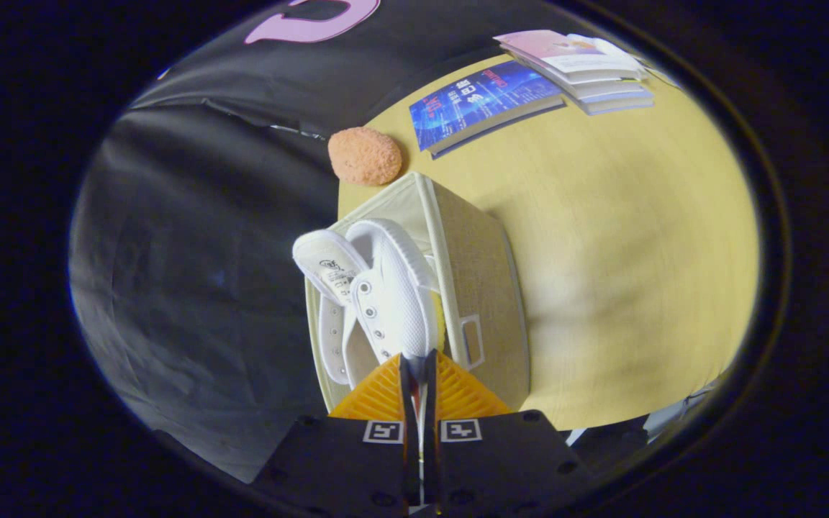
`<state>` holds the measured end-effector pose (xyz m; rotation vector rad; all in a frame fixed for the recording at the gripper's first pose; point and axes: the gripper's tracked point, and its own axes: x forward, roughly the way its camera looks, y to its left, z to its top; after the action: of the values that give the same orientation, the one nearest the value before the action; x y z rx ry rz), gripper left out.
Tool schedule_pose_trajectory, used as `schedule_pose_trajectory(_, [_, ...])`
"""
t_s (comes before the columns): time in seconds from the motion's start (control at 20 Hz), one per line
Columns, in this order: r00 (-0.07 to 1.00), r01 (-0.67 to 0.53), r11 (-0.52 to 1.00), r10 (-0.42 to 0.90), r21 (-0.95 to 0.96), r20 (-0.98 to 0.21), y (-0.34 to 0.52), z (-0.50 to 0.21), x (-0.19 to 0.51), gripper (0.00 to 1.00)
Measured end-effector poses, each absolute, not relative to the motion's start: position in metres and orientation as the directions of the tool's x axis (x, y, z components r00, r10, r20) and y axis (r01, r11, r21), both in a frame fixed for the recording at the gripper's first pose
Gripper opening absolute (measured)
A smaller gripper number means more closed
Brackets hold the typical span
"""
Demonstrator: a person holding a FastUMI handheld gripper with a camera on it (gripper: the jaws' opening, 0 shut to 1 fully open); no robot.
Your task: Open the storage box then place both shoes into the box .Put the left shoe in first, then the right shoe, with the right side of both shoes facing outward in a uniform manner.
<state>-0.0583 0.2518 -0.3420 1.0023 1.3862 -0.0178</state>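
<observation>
This is a staged recording booth rather than a lived-in home. Black cloth hangs as the wall right behind a round yellow worktop. The few household props are set apart on it: a beige fabric storage box holding a white sneaker, an orange sponge at the worktop's edge, a blue book and a small stack of books beyond the box.
</observation>
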Motion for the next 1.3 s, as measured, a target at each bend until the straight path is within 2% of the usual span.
schedule_pose_trajectory(0.2, [0.3, 0.594, 0.513, 0.574, 0.62, -0.762, 0.263, -0.327, -0.048, 0.1])
schedule_pose_trajectory(0.75, [0.342, 0.55, 0.522, 0.57, 0.651, -0.747, 0.252, -0.324, -0.047, 0.11])
schedule_pose_trajectory(1.0, [0.416, 0.476, 0.563, 0.533, 0.676, -0.737, 0.223, -0.307, -0.045, 0.11])
schedule_pose_trajectory(1.3, [0.581, 0.33, 0.638, 0.443, 0.696, -0.682, 0.175, -0.252, -0.024, 0.11])
